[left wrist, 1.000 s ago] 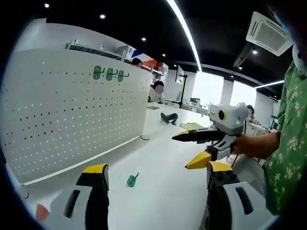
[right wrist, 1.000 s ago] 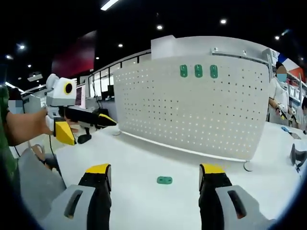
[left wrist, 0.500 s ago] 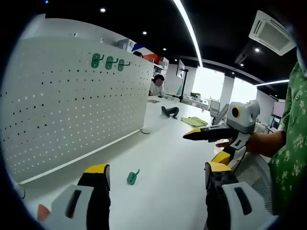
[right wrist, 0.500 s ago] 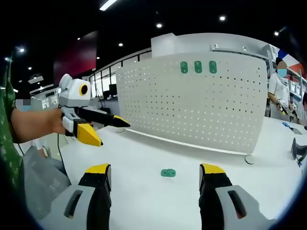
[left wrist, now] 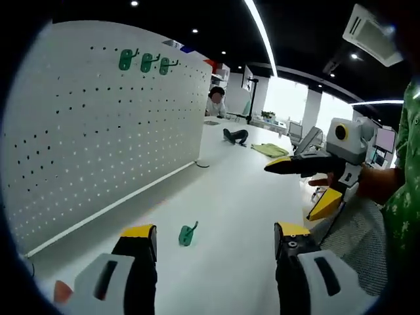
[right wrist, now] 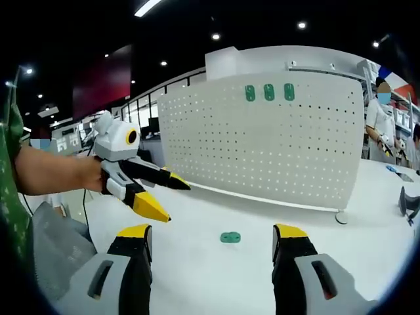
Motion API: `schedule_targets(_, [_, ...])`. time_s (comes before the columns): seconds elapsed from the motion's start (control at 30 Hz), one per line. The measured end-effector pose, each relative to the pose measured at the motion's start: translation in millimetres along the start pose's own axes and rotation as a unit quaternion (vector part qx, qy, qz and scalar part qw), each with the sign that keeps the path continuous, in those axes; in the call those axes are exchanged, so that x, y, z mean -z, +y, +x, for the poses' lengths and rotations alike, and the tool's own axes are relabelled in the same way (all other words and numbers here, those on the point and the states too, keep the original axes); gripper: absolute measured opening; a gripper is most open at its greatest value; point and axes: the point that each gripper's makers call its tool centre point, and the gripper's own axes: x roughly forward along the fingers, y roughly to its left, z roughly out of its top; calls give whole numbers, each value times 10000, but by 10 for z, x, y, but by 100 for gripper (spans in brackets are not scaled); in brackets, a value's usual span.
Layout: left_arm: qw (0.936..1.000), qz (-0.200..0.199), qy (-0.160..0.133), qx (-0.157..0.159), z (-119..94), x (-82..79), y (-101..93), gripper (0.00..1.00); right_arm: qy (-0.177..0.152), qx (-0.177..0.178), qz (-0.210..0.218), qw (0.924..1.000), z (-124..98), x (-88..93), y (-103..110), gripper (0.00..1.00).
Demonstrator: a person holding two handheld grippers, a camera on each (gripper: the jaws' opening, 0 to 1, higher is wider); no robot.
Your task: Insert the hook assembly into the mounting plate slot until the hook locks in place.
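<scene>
Hook lying loose on the table, both grippers holding nothing

Hook assembly (left wrist: 188,234) is sitting on the white table (left wrist: 236,216), in front of the white pegboard (left wrist: 98,125), which is the mounting plate with all its little holes. In the left gripper view you are seeing the green piece between your two jaws but farther out, with its thin prong sticking up and leaning toward the right. In the right gripper view the same piece (right wrist: 230,237) is showing you its flat oval face with two dark spots, and its long side is running left to right. It is too small to make out more than that.

Your left gripper (left wrist: 215,231) is spreading its jaws wide and is gripping nothing. Your right gripper (right wrist: 212,231) is doing the same, wide open and touching nothing. Each gripper is also reaching into the other's view in the air, jaws parted.

Three green hooks (right wrist: 269,92) are hanging in a row near the top of the pegboard. The pegboard's left end is getting cut off at the edge of the left gripper view.
</scene>
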Motion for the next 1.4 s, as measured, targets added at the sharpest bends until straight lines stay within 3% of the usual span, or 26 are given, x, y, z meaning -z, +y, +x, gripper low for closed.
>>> schedule_targets(1.07, [9966,465,679,17,541,222,106,56,34,38,8,10000,-13,35,-31,75])
schedule_targets(1.4, [9937,616,920,-143,687,254,175,51,5,61,38,10000,-27,27,-47,75])
